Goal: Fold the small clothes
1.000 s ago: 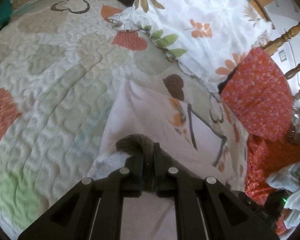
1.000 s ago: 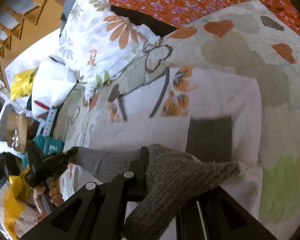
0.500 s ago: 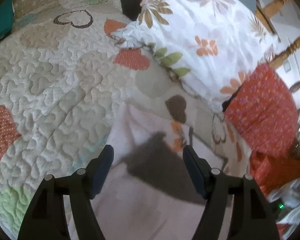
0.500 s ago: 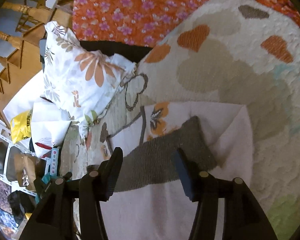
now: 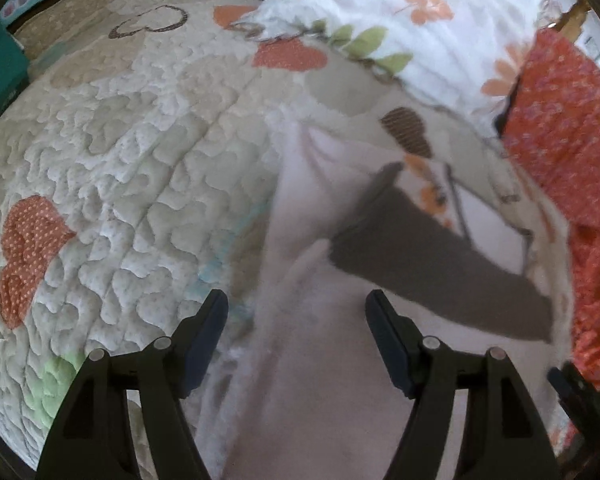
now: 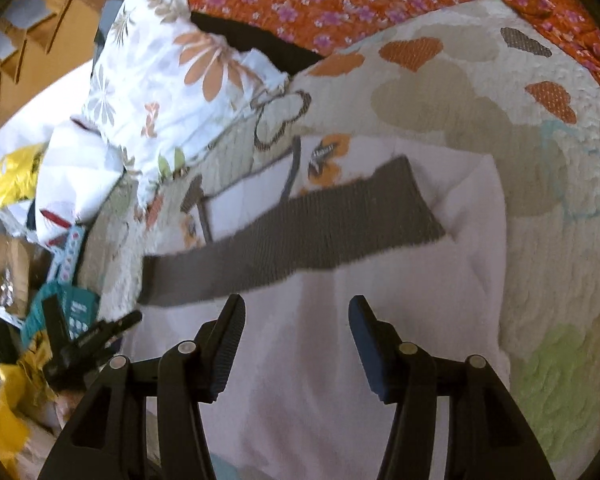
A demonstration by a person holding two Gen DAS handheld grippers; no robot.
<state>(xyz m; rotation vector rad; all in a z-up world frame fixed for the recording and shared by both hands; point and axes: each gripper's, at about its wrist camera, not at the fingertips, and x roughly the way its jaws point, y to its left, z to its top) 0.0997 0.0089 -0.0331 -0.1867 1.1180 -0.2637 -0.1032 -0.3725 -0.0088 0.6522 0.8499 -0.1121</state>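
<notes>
Where both grippers gape empty, grey sock flat on pale cloth; left gripper only in right view.

The left gripper is held pointing steeply downward, its jaws spread apart with nothing pressed between the pads. The right gripper is likewise angled downward, its jaws parted and nothing gripped between its fingers.
</notes>
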